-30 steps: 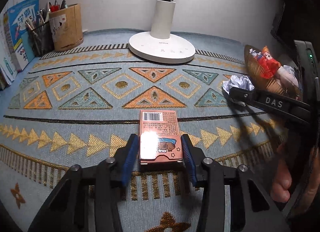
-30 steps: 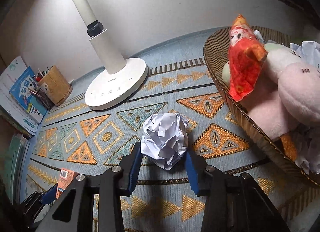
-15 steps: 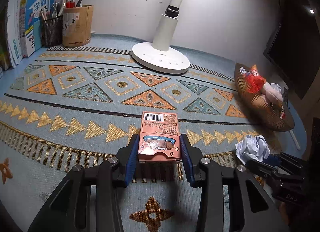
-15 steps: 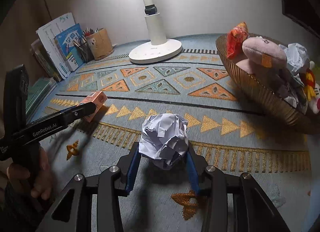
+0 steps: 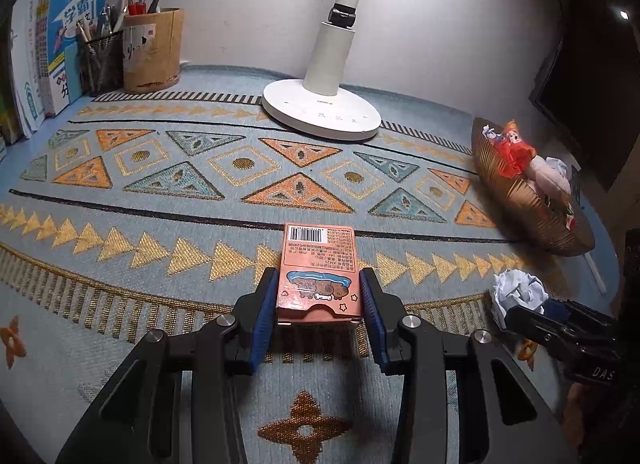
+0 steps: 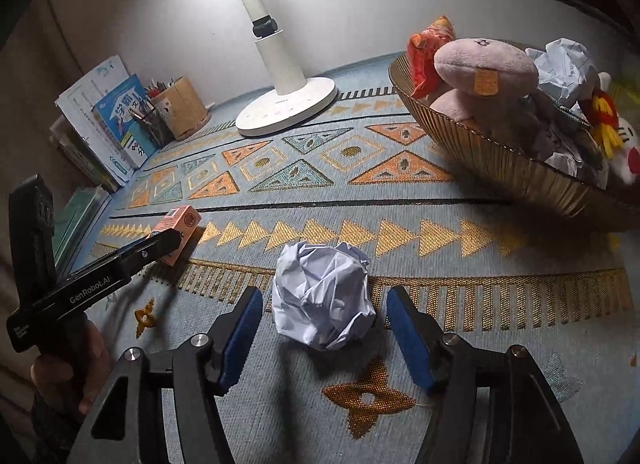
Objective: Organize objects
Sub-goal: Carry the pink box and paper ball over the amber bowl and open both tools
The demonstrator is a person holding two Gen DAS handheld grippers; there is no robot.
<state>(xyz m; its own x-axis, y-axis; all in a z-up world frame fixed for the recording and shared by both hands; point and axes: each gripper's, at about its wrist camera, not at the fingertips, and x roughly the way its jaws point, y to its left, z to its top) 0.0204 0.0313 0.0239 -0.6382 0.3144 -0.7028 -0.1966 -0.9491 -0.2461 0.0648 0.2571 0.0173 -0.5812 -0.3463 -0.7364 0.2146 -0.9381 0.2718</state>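
Woven blue cloth (image 5: pixel 168 219) patterned with orange, teal and gold triangles covers the desk, running back to a pale wall. At the rear stands a white lamp base (image 5: pixel 320 113), and off to the left a cardboard pen holder (image 5: pixel 152 49) beside a mesh pen cup (image 5: pixel 100 59) and upright workbooks (image 5: pixel 72 43). On the right sits a ribbed golden basket (image 6: pixel 500 167) heaped with plush toys (image 6: pixel 484 63) and paper. The left gripper (image 5: pixel 320 300) is clamped on a pink card box (image 5: pixel 319 272), its blue pads pressed to both sides, the box low over the gold triangle band. The right gripper (image 6: pixel 324 328), which half a second ago squeezed the crumpled paper ball (image 6: pixel 324 296), now stands spread wide, with the ball resting loose on the cloth between its fingers, touching neither pad.
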